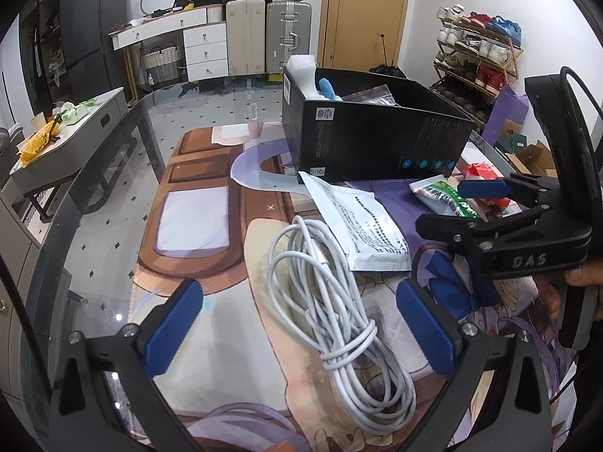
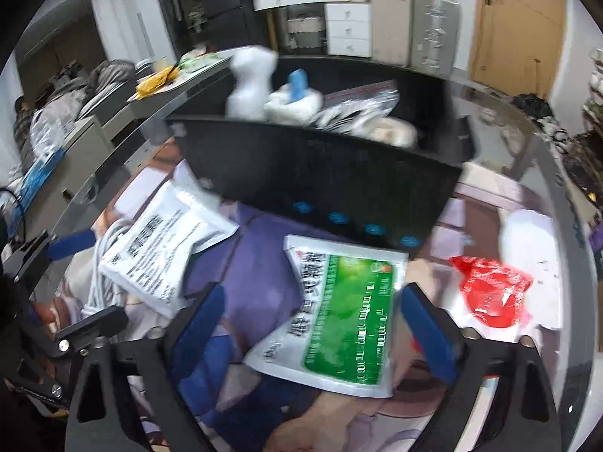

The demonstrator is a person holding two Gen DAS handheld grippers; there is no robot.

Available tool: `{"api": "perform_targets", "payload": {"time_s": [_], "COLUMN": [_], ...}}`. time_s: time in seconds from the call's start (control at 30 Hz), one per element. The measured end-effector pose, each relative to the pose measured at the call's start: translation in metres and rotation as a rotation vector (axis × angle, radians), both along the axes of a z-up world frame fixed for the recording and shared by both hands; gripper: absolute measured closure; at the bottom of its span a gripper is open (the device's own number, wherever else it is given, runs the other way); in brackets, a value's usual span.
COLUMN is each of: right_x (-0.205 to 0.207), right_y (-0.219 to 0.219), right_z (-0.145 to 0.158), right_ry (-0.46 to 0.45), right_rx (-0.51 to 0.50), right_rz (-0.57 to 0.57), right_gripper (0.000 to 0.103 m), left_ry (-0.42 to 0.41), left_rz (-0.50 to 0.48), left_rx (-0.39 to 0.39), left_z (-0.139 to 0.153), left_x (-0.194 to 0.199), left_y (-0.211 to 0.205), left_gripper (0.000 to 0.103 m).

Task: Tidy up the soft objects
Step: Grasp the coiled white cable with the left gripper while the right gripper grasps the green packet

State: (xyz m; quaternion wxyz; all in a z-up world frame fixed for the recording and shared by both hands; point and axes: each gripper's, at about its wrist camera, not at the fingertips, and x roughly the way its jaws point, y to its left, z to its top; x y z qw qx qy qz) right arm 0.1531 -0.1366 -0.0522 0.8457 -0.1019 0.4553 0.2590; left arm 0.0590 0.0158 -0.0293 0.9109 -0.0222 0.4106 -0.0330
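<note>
Soft stuff is scattered over the printed desk mat in front of a black box that already holds foam, a white bundle and a zip bag.

Going left to right: the left gripper has its jaws wide, with the coiled white cable lying right between the blue pads, flat on the mat and not pinched. Just beyond it sits a white printed pouch, one corner up against the box. Next, the green-and-white sachet lies between the spread-wide jaws of the right gripper, apart from both pads as far as I can tell (that view is pretty smeared). Further right is a red plastic bag on a white sheet.

What could go wrong, my guess:
- The cable is a loose bundle, so closing on just a few loops would probably let the rest trail and drag, maybe hooking the white pouch beside it.
- The sachet lies flat and looks slick. Pads coming down on its sides may just skate over it or shove it against the box wall.
- The two grippers are near each other, so both reaching for the box at once could clash.
</note>
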Motion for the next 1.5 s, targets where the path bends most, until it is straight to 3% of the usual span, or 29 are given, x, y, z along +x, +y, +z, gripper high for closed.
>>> {"api": "perform_targets", "payload": {"time_s": [0.1, 0.33, 0.77, 1.0, 1.17, 1.23, 1.47, 1.5], "right_x": [-0.002, -0.008, -0.037, -0.052, -0.062, -0.064, -0.066, -0.066], "right_y": [0.005, -0.002, -0.011, -0.019, -0.024, -0.027, -0.033, -0.034], "right_z": [0.001, 0.003, 0.004, 0.004, 0.009, 0.012, 0.018, 0.019], "right_ry": [-0.008, -0.040, -0.053, -0.059, -0.080, -0.091, -0.106, -0.108], "right_rx": [-0.009, -0.015, 0.021, 0.052, 0.083, 0.097, 0.127, 0.127], "right_rz": [0.014, 0.003, 0.006, 0.003, 0.001, -0.002, -0.013, -0.014], "right_gripper": [0.018, 0.051, 0.064, 0.065, 0.065, 0.065, 0.065, 0.065], "left_ry": [0.000, 0.003, -0.004, 0.010, 0.013, 0.021, 0.012, 0.009], "left_rz": [-0.003, -0.012, -0.041, -0.092, -0.105, -0.111, -0.104, -0.103], "left_rx": [0.004, 0.010, 0.038, 0.056, 0.061, 0.060, 0.049, 0.046], "left_z": [0.000, 0.001, 0.001, 0.000, 0.001, -0.001, 0.000, 0.001], "left_x": [0.000, 0.001, -0.006, -0.009, -0.011, -0.012, -0.016, -0.016], "left_y": [-0.001, -0.003, -0.012, -0.021, -0.024, -0.024, -0.020, -0.018], "left_gripper": [0.000, 0.000, 0.001, 0.015, 0.018, 0.030, 0.058, 0.067]}}
